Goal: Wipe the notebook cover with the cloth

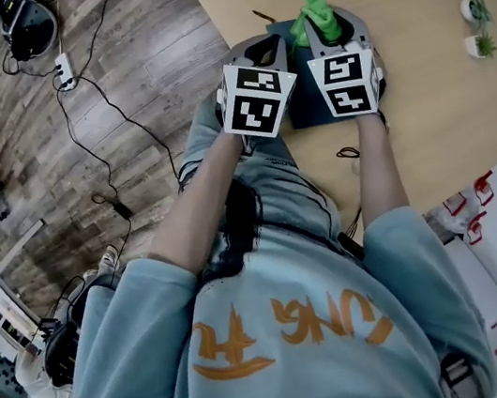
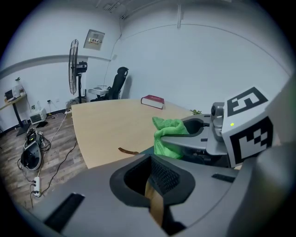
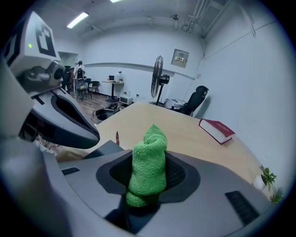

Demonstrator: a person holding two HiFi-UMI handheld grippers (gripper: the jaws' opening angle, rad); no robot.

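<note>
The right gripper (image 1: 333, 28) is pinching the green cloth (image 1: 312, 8) between its jaws, and the bunched fabric is sticking up over the far part of the dark notebook (image 1: 305, 105). The notebook is lying close to the near edge of the table (image 1: 426, 124). Just to the left, the left gripper (image 1: 262, 50) is hovering with its jaws drawn almost together, gripping nothing. A red book (image 3: 217, 130) is lying farther off on the table.

The notebook (image 1: 306, 110) lies at the table's (image 1: 426, 124) near edge. The cloth (image 1: 313, 8) sits between the right gripper's (image 1: 331, 28) jaws, with the left gripper (image 1: 264, 51) just beside. What seem to be plants (image 1: 479, 29) stand far right.
</note>
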